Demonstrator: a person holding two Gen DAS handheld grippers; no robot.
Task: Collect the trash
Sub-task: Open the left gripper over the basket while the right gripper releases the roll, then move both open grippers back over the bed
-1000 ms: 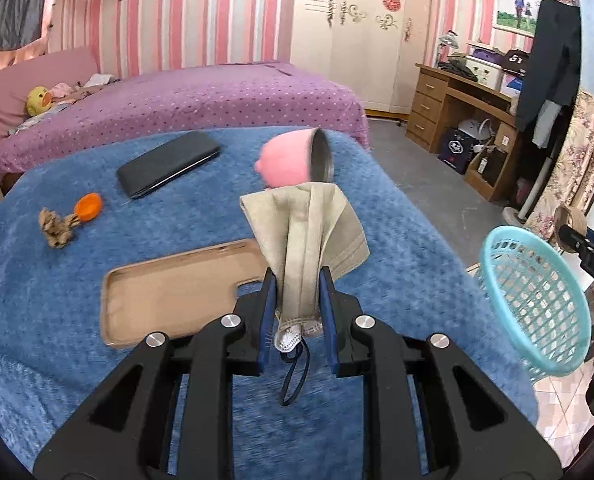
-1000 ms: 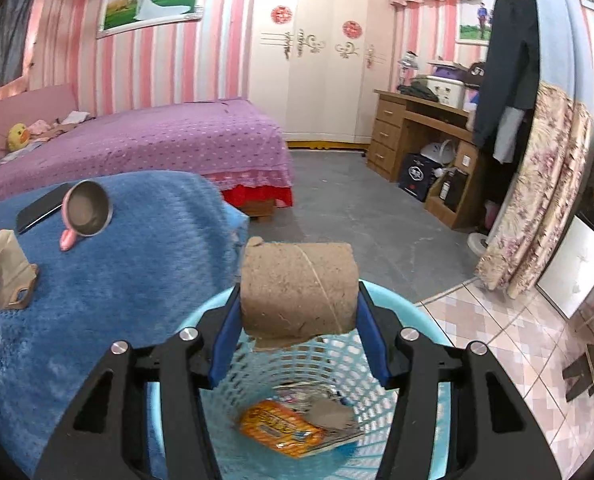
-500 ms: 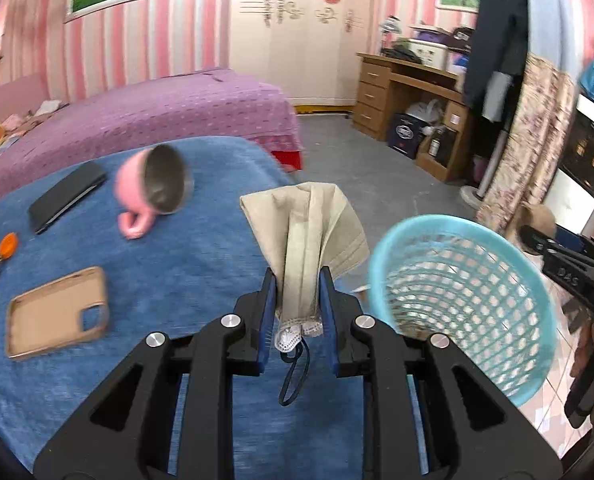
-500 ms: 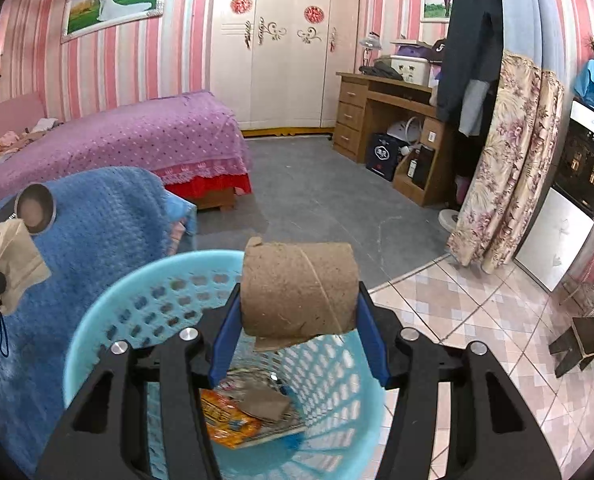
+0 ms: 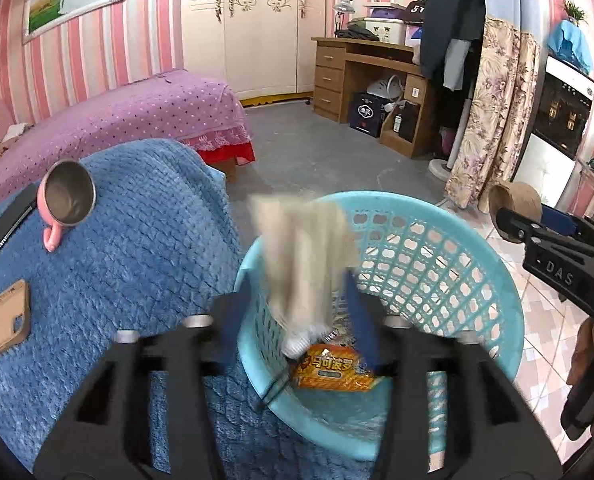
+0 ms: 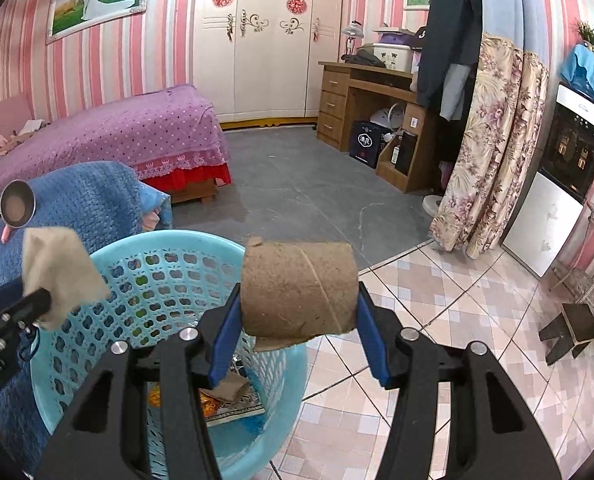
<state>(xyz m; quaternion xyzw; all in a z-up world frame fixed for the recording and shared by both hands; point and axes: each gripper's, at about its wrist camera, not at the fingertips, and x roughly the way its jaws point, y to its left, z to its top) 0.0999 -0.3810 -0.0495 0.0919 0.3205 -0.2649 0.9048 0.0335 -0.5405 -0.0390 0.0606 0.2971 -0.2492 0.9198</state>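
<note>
A light blue plastic basket [image 5: 449, 240] [image 6: 109, 264] stands beside the blue blanket, with an orange snack wrapper [image 5: 333, 372] and other scraps inside. My left gripper [image 5: 293, 316] is open, its fingers spread wide over the basket. The beige tissue [image 5: 305, 248] [image 6: 57, 272] hangs loose between them, blurred, over the basket's near rim. My right gripper [image 6: 297, 316] is shut on a brown cardboard roll [image 6: 297, 288] [image 5: 515, 212], held just past the basket's right rim above the tiled floor.
The blue blanket [image 5: 129, 248] carries a pink mug [image 5: 63, 204], a black phone [image 5: 9, 220] and a tan phone case [image 5: 1, 320]. A purple bed [image 6: 109, 132], wooden desk [image 6: 373, 96], floral curtain [image 6: 493, 148] and small stool [image 6: 573, 328] surround the floor.
My left gripper swung right from the blanket to over the basket and opened, freeing the tissue. My right gripper moved right with the roll, off the basket's middle.
</note>
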